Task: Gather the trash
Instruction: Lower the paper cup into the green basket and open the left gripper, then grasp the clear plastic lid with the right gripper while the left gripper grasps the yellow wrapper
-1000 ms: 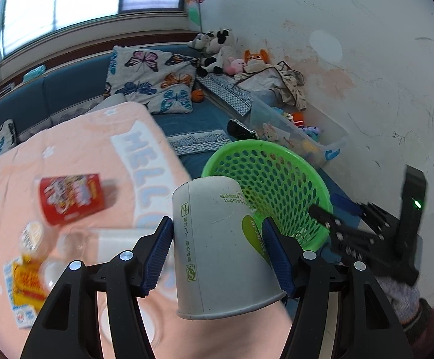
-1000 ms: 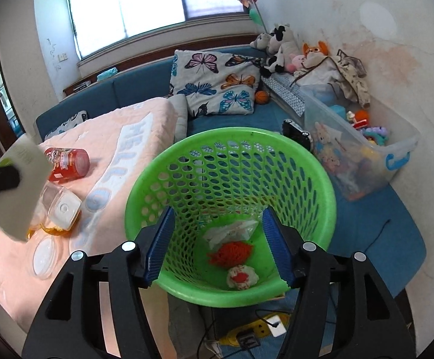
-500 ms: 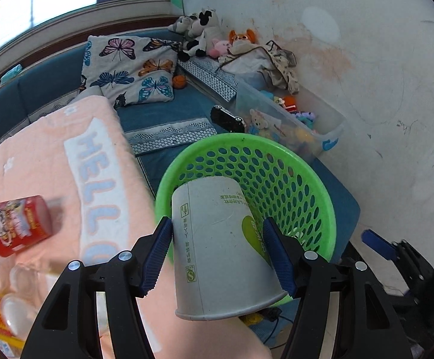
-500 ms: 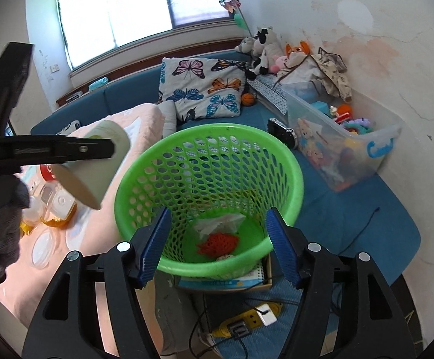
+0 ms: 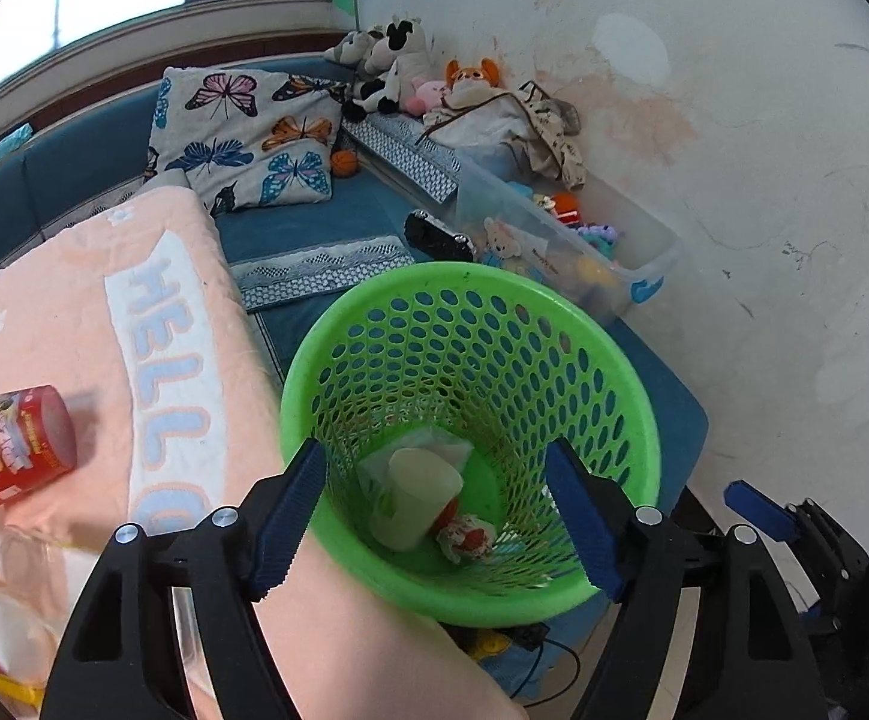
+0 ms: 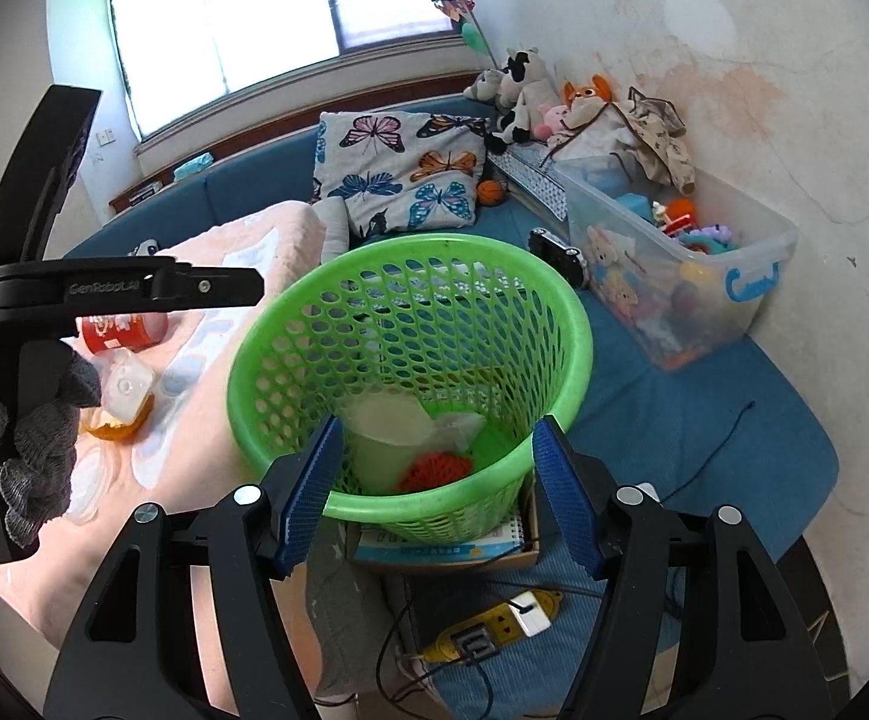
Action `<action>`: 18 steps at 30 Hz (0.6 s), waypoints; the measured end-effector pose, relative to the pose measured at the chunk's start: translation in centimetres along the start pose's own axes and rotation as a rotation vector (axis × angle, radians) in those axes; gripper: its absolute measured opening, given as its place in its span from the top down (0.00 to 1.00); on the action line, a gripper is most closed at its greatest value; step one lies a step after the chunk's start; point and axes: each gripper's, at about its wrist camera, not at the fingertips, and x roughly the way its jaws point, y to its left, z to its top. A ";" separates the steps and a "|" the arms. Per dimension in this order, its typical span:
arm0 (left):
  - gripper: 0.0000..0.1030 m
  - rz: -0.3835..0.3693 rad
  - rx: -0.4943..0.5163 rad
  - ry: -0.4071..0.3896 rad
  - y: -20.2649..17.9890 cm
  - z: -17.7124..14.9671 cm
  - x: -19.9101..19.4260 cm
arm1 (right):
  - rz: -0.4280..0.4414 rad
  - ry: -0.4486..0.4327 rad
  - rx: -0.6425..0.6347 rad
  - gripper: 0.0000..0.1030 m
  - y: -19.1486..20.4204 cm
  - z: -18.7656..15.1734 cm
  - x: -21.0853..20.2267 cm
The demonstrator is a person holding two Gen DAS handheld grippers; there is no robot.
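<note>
A green mesh basket (image 5: pixel 614 348) (image 6: pixel 578 312) stands beside the pink-blanketed bed. A pale paper cup (image 5: pixel 416 498) (image 6: pixel 386 438) lies tilted in its bottom among a white tissue, a crumpled red-and-white wrapper (image 5: pixel 464 537) and an orange-red net (image 6: pixel 434 471). My left gripper (image 5: pixel 437 516) (image 6: pixel 254 288) hangs above the basket's near-left rim, its jaws opening with nothing between the pads. My right gripper (image 6: pixel 437 498) (image 5: pixel 758 504) hovers open in front of the basket, pads clear of its wall. A red snack can (image 5: pixel 8 450) (image 6: pixel 122 327) lies on the blanket.
Clear plastic tubs and lids (image 6: pixel 125 387) sit on the blanket (image 5: pixel 74 300) by the can. A clear toy bin (image 5: pixel 644 264) stands against the wall right of the basket. A notebook (image 6: pixel 434 546) lies under the basket and a yellow power strip (image 6: pixel 494 624) on the floor.
The left gripper carried the paper cup over the basket, spread its jaws and let go; the cup now lies inside. The right gripper stayed about where it was.
</note>
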 end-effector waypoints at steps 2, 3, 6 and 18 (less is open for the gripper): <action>0.29 0.007 0.001 -0.017 0.3 -0.5 -1.2 | 0.009 -0.003 -0.009 0.36 0.4 0.0 -0.2; 0.29 0.016 0.001 -0.029 0.6 -1.0 -2.1 | 0.014 -0.005 -0.014 0.35 0.6 0.1 -0.3; 0.29 0.044 -0.004 -0.048 1.7 -2.4 -4.1 | 0.055 0.001 -0.032 0.35 2.0 0.1 -0.4; 0.31 0.192 -0.107 -0.119 9.6 -8.3 -11.9 | 0.179 0.028 -0.166 0.35 9.5 0.4 0.5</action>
